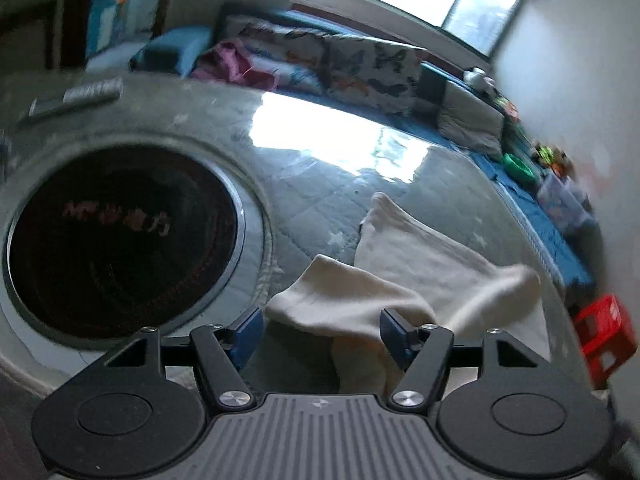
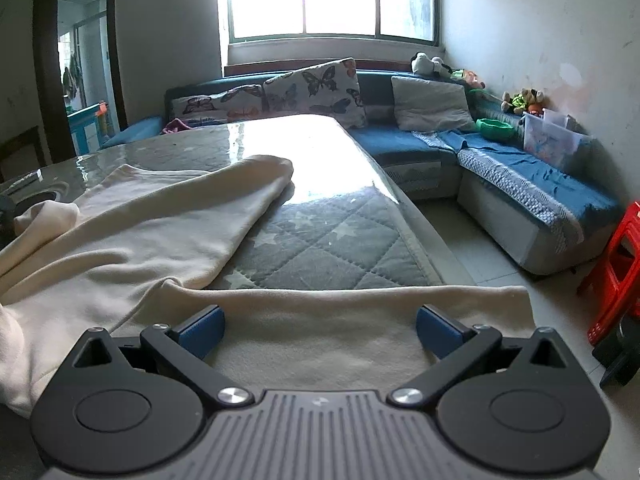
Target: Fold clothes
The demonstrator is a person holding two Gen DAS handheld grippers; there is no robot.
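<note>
A cream garment (image 2: 168, 232) lies spread on the glass-topped table (image 2: 328, 232), one sleeve stretched toward the far side. It also shows in the left wrist view (image 1: 420, 268), with a folded cuff lying between the fingers. My left gripper (image 1: 322, 330) is open just above that cuff, and nothing is held in it. My right gripper (image 2: 319, 330) is open over the garment's near edge, which drapes over the table's front; the cloth lies under its jaws, not clamped.
A round black induction burner (image 1: 120, 240) is set in the table to the left. A blue corner sofa (image 2: 520, 176) with butterfly cushions (image 2: 316, 88) stands behind. A red plastic stool (image 2: 620, 268) stands on the floor at right. A remote (image 1: 76, 98) lies at the table's far left.
</note>
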